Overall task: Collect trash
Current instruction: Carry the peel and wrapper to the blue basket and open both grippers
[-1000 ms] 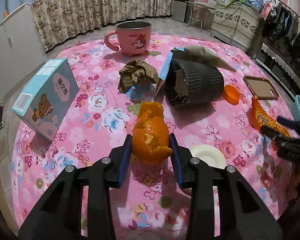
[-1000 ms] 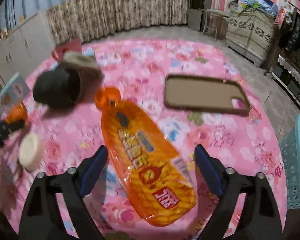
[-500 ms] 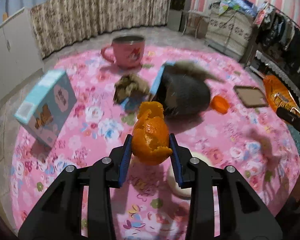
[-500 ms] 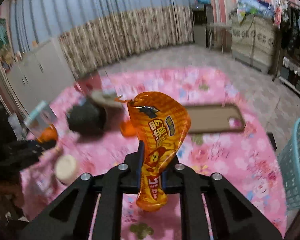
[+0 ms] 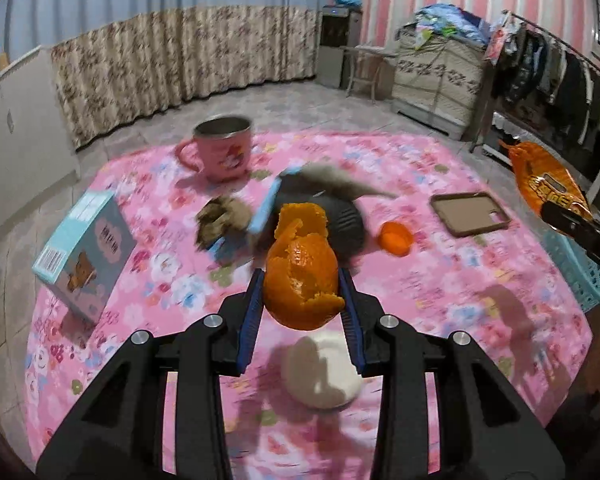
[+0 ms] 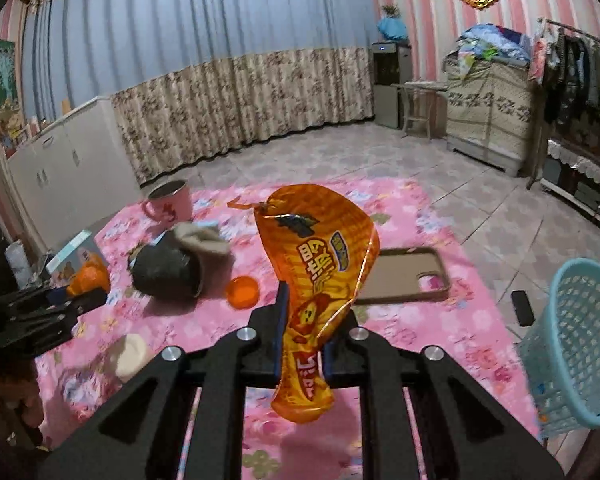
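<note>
- Left tongs (image 5: 302, 300): clenched on an orange peel (image 5: 302, 280), gripped at its sides between the blue pads and held above the bench (image 5: 440, 280).
- Right tongs (image 6: 302, 340): clenched on an orange snack wrapper (image 6: 320, 276); its lower part is pinched between the pads, the upper part stands up above them.
- Bench, pink floral cloth: pink mug (image 5: 224, 148), blue carton (image 5: 86, 250), dark ribbed container lying on its side (image 6: 166, 270), orange cap (image 6: 242, 292), brown phone case (image 6: 404, 276), white round item (image 5: 324, 376).
- Blue basket (image 6: 576, 344): on the floor, just beside the bench's right edge.
</note>
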Available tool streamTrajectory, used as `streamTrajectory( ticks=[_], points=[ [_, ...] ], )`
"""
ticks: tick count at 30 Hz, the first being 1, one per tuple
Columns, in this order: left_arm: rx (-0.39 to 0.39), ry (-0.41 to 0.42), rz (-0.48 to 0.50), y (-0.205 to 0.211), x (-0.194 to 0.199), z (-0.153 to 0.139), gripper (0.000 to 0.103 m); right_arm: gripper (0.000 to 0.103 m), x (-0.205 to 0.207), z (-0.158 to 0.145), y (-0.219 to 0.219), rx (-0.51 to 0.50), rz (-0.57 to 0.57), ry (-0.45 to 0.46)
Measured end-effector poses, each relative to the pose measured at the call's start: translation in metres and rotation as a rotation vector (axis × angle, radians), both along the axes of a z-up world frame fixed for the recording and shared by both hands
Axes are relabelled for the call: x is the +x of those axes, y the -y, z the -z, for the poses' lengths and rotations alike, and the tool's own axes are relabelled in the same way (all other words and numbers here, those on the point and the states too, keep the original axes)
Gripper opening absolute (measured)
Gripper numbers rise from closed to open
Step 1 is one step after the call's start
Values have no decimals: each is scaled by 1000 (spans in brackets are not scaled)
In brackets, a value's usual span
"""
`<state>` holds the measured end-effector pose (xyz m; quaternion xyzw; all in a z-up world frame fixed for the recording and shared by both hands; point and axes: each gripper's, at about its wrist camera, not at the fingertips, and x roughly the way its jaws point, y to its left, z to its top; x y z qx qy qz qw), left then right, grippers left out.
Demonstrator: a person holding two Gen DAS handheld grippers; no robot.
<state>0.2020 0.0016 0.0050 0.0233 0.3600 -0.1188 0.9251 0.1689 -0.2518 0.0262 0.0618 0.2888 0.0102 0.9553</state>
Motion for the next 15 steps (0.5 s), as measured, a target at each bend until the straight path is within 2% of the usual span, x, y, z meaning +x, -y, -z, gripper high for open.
streamTrajectory(
  ticks=[4, 9, 12, 15],
  points=[
    [-24, 46, 39, 38, -4, -17, 35, 14, -8, -13, 38, 1, 79, 28],
    [-76, 21, 114, 88, 1, -26, 35, 14, -31, -25, 97, -12, 211, 78],
    [-92, 34, 178, 138, 2, -38, 35, 14, -53, -28, 142, -55, 332, 98],
    [-107, 57, 250, 191, 0, -43, 35, 14, -80, -26, 193, -54, 474, 90]
  ],
)
